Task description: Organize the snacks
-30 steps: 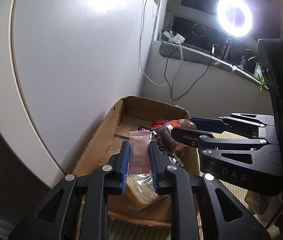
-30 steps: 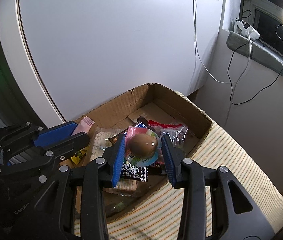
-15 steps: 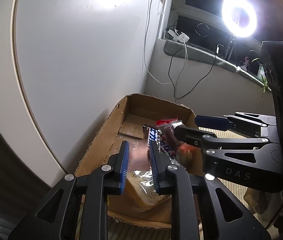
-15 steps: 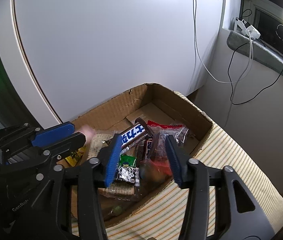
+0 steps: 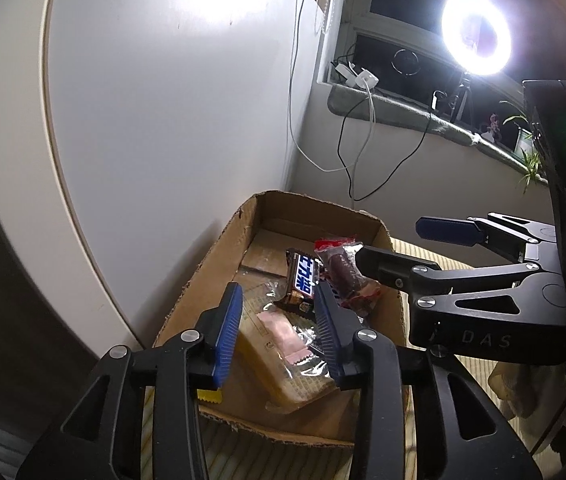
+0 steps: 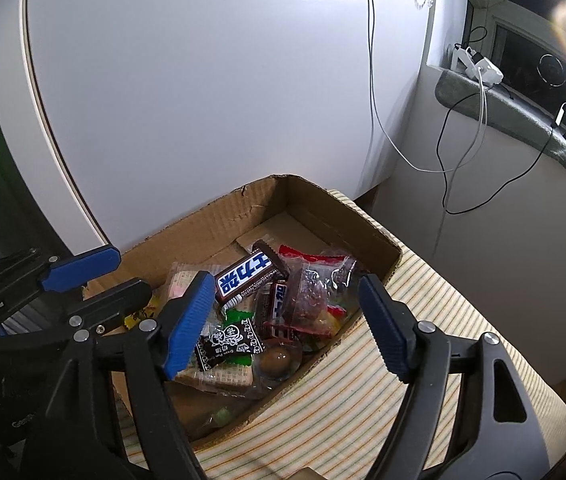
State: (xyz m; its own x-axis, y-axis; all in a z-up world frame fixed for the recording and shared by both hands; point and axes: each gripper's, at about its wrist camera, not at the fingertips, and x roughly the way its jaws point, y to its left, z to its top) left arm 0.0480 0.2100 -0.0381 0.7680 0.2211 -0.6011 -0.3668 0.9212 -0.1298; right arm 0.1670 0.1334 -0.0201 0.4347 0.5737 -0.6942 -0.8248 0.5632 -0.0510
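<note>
An open cardboard box (image 5: 211, 264) (image 6: 223, 220) holds several snacks. My left gripper (image 5: 277, 300) hovers over its near end, its jaws opening with nothing between them. The pink packet (image 5: 287, 334) lies below it on a clear cracker pack. My right gripper (image 6: 283, 280), also seen from the side (image 5: 389, 242), hangs above the box with its jaws opening wide and empty. The brown egg in its clear cup (image 6: 277, 360) rests in the box's near corner. A brown chocolate bar (image 6: 249, 276) (image 5: 303, 280) lies on top of the pile. The left gripper (image 6: 131, 270) shows at the left.
The box stands on a striped cloth (image 6: 423, 280) against a white rounded panel (image 5: 163, 120). Cables (image 6: 443, 160) hang down the wall from a windowsill (image 5: 403, 108). A ring light (image 5: 476, 28) glares at the upper right.
Both grippers opened. The pink packet dropped from the left jaws into the box; the egg cup fell from the right jaws into the near corner. Neither hand shifted much.
</note>
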